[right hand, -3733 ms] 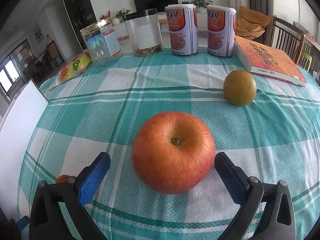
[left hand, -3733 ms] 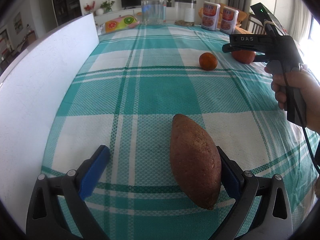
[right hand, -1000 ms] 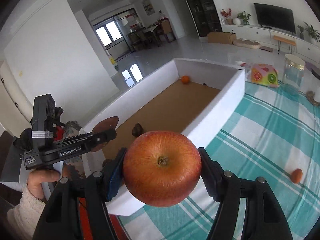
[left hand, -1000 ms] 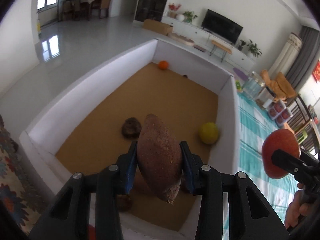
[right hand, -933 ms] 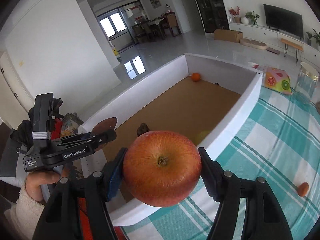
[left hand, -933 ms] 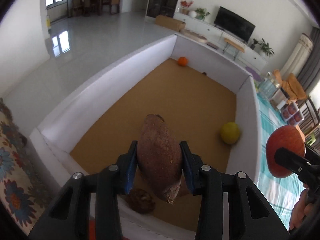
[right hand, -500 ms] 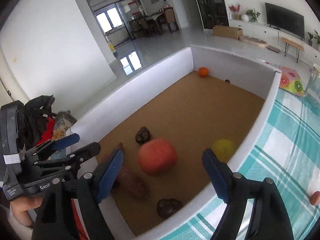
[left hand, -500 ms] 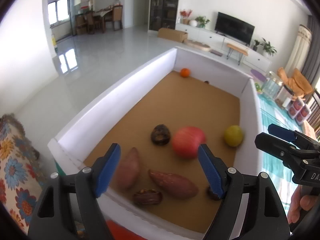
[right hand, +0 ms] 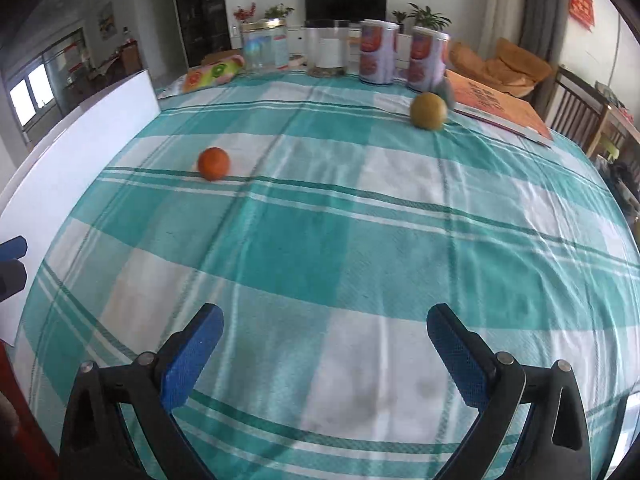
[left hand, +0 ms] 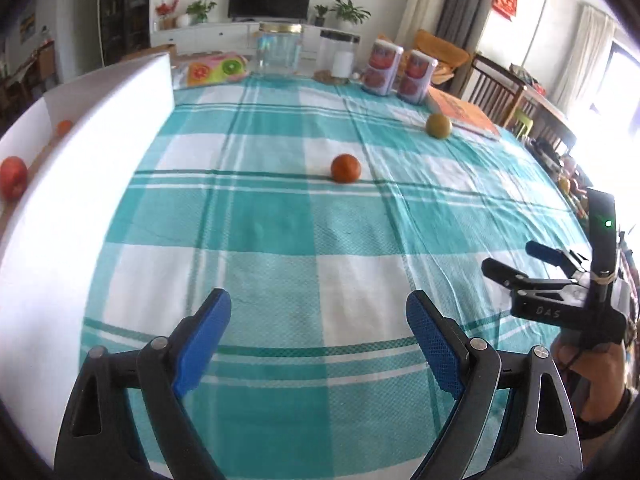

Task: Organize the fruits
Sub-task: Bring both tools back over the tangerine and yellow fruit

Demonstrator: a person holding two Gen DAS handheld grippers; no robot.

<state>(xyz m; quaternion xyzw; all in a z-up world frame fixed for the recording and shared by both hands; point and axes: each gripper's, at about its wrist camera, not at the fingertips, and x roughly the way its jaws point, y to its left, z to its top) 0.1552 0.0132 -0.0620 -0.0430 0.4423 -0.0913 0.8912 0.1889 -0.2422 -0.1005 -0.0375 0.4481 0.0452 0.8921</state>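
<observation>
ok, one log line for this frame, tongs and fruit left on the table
left tongs: open, empty | right tongs: open, empty | orange: on tablecloth | yellow-green fruit: on tablecloth by book | box: apple inside

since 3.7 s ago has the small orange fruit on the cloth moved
No. The small orange fruit sits on the same dark green stripe of the checked tablecloth, right of the white box wall.

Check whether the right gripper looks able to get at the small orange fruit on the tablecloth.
Probably yes. The right gripper is open and empty, and only bare tablecloth lies between it and the small orange fruit, ahead to its left.
</observation>
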